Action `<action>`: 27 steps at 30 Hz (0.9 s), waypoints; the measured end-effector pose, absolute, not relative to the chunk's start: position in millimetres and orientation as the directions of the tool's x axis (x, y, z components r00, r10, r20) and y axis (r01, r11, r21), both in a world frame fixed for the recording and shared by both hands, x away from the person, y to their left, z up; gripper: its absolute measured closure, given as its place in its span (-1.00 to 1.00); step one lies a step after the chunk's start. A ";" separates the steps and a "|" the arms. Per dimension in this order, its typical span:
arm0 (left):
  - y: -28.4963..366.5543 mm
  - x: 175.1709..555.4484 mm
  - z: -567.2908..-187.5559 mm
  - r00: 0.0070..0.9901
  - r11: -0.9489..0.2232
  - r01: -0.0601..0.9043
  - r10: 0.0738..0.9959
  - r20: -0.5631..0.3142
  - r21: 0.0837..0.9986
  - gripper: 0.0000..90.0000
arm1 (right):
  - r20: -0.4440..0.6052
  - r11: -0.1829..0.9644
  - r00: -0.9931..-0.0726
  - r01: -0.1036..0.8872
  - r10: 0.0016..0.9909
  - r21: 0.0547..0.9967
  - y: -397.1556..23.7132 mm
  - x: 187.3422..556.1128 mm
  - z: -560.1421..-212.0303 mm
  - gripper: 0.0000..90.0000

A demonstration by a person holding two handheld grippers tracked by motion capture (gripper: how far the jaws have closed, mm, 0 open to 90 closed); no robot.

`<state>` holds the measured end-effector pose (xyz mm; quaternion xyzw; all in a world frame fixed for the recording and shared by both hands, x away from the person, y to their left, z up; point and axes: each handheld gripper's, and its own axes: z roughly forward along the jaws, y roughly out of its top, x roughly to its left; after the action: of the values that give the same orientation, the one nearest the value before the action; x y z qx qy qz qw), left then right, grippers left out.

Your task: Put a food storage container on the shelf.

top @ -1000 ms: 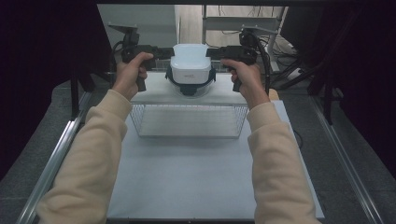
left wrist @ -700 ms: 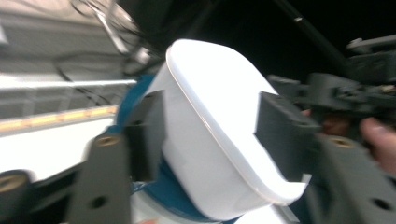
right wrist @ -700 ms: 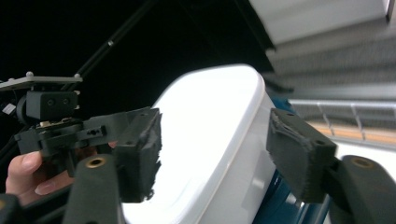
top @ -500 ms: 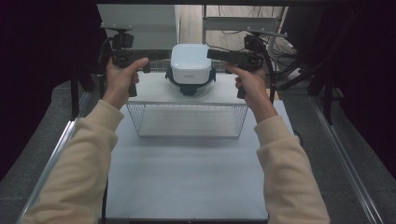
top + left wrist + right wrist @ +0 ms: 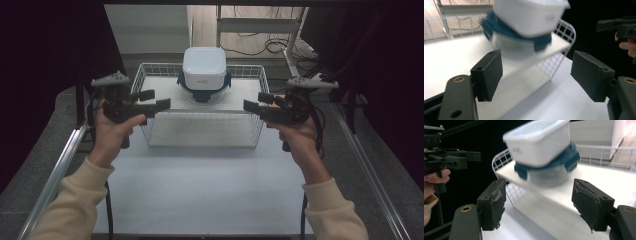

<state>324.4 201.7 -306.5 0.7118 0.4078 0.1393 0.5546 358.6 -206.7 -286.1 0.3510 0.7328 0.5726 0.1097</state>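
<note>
Desk [image 5: 200, 200] bare in front. Wire basket [image 5: 150, 135] at far half, carrying a white board; on it a white tub [image 5: 204, 67] stacked atop a blue-clipped container [image 5: 202, 92], probably staged for lifting. Left hand-held gripper [image 5: 157, 100] and right hand-held gripper [image 5: 255, 102] flank basket, jaws apart, empty

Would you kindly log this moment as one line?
left gripper: open, empty | right gripper: open, empty | white tub: on round container | both: in basket
</note>
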 end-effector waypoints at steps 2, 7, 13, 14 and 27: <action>200.9 310.8 -323.2 0.631 -0.070 0.435 0.735 -0.248 0.898 -0.44 | 0.223 0.113 -0.732 0.380 0.644 0.918 -212.2 346.9 -295.1 -0.40; 200.3 288.4 -355.8 0.636 -0.122 0.452 0.739 -0.223 0.884 -0.45 | 0.182 0.156 -0.733 0.368 0.656 0.917 -222.4 320.7 -322.3 -0.40; 200.8 268.4 -399.3 0.627 -0.147 0.502 0.741 -0.242 0.853 -0.45 | 0.156 0.211 -0.731 0.384 0.664 0.899 -228.9 296.9 -359.3 -0.40; 201.0 264.7 -409.1 0.621 -0.148 0.512 0.745 -0.245 0.846 -0.45 | 0.163 0.215 -0.730 0.395 0.664 0.893 -229.9 293.8 -365.6 -0.40; 201.2 256.6 -464.0 0.582 -0.169 0.617 0.755 -0.301 0.769 -0.46 | 0.214 0.244 -0.705 0.488 0.676 0.838 -243.7 275.2 -441.1 -0.40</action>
<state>256.6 201.2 -464.0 0.7608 0.4507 0.0750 0.4609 275.2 -243.7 -441.1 0.3720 0.7827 0.4897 0.0961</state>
